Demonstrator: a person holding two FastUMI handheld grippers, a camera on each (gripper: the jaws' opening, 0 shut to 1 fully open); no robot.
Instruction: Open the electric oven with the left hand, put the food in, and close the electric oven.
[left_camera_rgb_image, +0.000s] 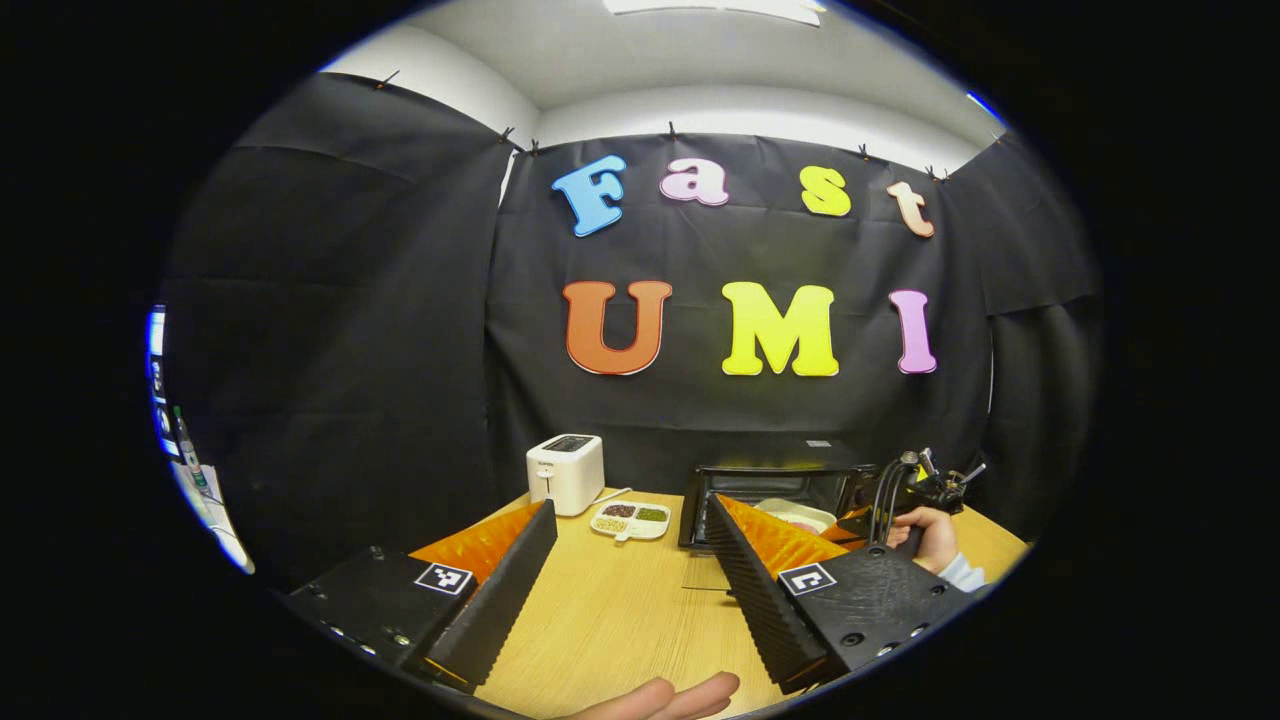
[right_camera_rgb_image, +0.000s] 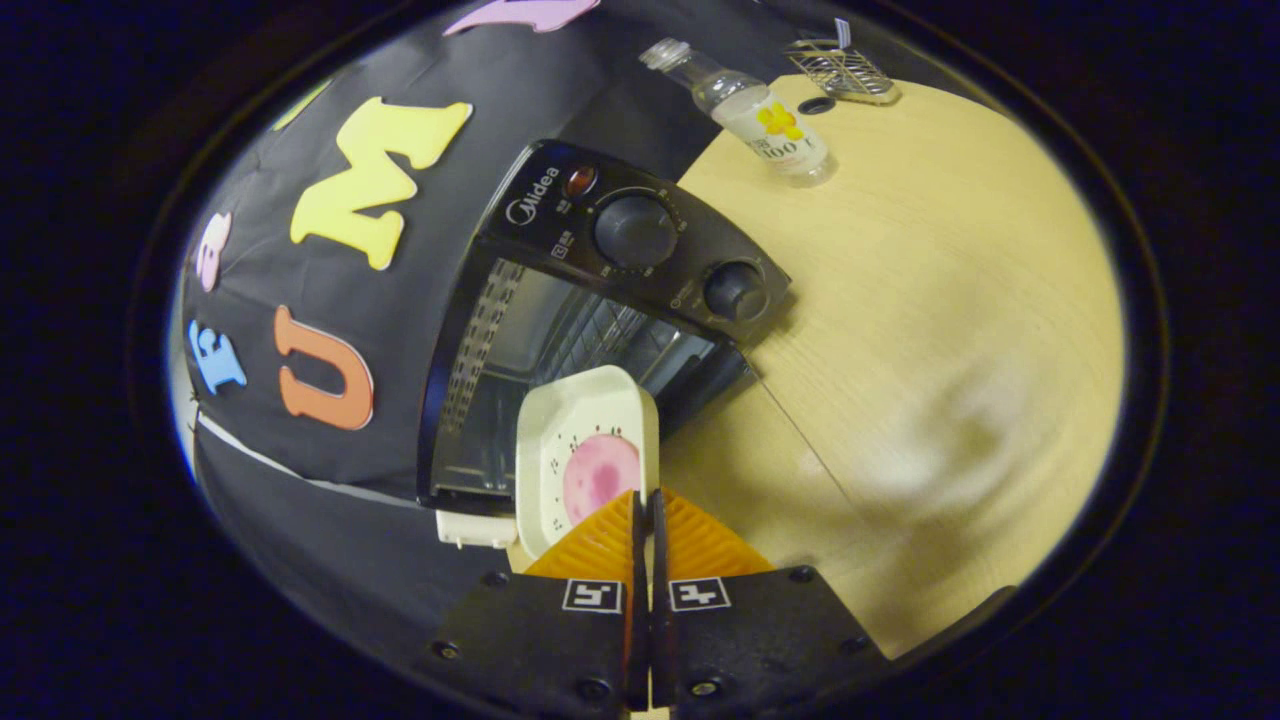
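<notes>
One oven (right_camera_rgb_image: 560, 330) (two knobs), one plate (right_camera_rgb_image: 585, 455) pinched by right gripper (right_camera_rgb_image: 645, 510); left gripper (left_camera_rgb_image: 630, 530) spread.

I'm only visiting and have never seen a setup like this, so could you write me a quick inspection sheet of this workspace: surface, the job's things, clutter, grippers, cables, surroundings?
Surface: light wooden table, bare in front of the oven.
Job's things: black electric oven, door open; white rectangular plate with pink round food at its mouth.
Clutter: white toaster; white divided dish of seeds; clear glass bottle; small wire rack.
Grippers: left gripper open, holding nothing, above the table; right gripper shut on the plate's near edge.
Cables: white cord beside the toaster.
Surroundings: black cloth wall; white ceiling.
</notes>
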